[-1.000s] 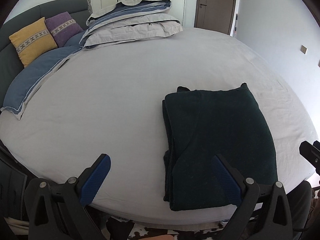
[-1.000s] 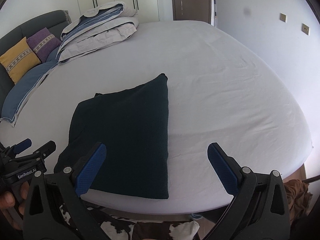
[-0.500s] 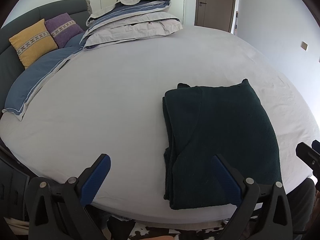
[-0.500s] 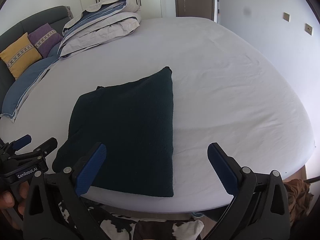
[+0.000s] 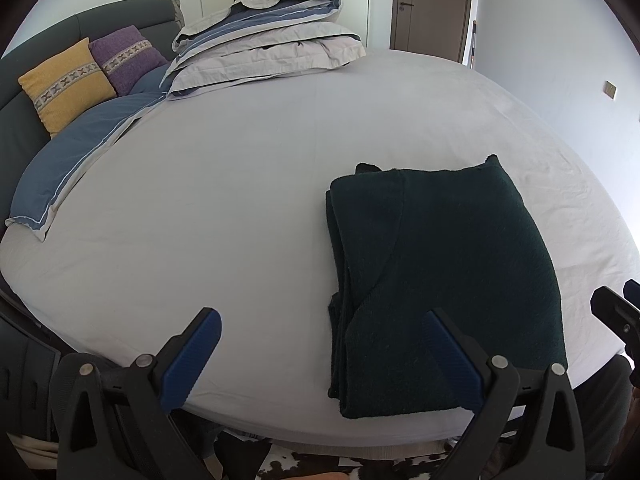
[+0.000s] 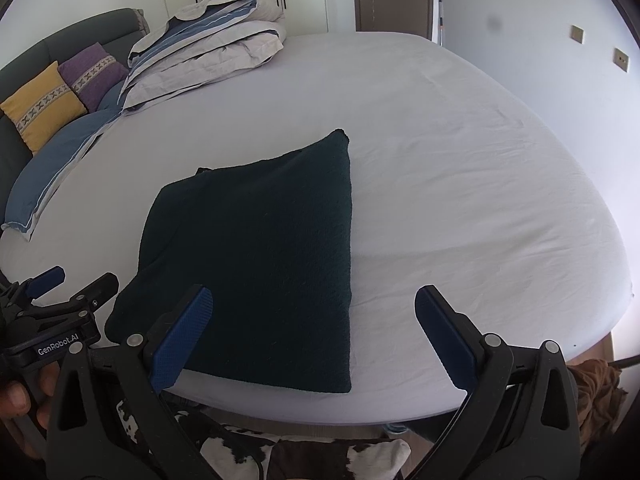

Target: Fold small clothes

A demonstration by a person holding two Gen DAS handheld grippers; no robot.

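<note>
Dark green knit fabric, folded into a flat rectangle, is seen lying on the pale grey bed sheet [image 5: 260, 184] near the bed's front edge: the folded garment [image 5: 440, 280] sits at about 4 o'clock in the left wrist view and just left of centre in the right wrist view [image 6: 260, 260]. The left gripper [image 5: 320, 354] is held with its blue-padded fingers spread wide, nothing between them, above the front edge of the bed. The right gripper [image 6: 314, 326] is likewise held wide apart and empty, its left pad [image 6: 180, 340] over the garment's near corner. Stacked bedding [image 5: 272, 36] is seen at 12 o'clock, a yellow cushion [image 5: 66, 84] and a purple cushion [image 5: 128, 58] at 10 o'clock.
</note>
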